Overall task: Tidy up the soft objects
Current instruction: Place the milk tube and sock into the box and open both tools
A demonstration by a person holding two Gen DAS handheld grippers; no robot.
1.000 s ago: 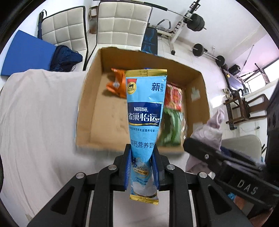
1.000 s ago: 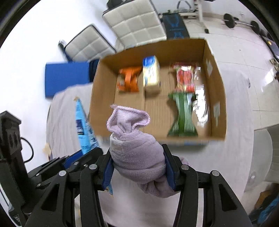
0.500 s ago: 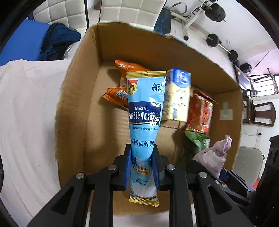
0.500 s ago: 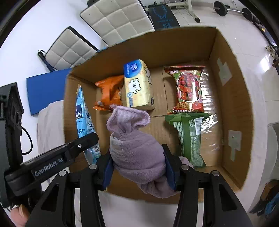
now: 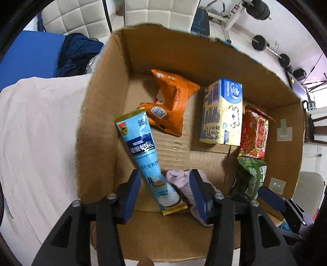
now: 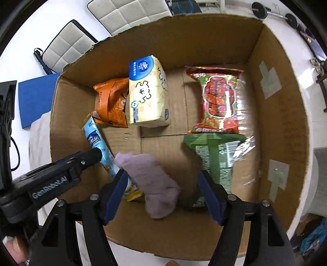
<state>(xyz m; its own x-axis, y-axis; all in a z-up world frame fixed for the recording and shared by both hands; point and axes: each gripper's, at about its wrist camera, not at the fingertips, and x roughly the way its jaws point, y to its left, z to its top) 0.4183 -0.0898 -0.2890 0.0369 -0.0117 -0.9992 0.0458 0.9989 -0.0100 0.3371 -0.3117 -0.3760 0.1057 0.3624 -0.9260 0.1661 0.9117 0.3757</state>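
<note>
Release step, cardboard box: we are parting both grippers, left gripper just opening off the blue milk-powder sachet, right gripper off the lilac sock, both items lying between unclamped jaws, and we are lifting straight up to avoid snagging.

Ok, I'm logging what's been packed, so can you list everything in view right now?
cardboard box: 1, brown, on the cloth-covered table
blue milk-powder pouch: 1, box's left side, between the opened left jaws, untouched
purple sock: 1, box's near edge, between the opened right jaws
orange snack bag: 1, back left
tissue pack: 1, yellow and blue, back middle
red snack pack: 1, back right
green snack pack: 1, front right
white chairs: 2, behind box
left gripper: 1, black and blue, open
right gripper: 1, black and blue, open
</note>
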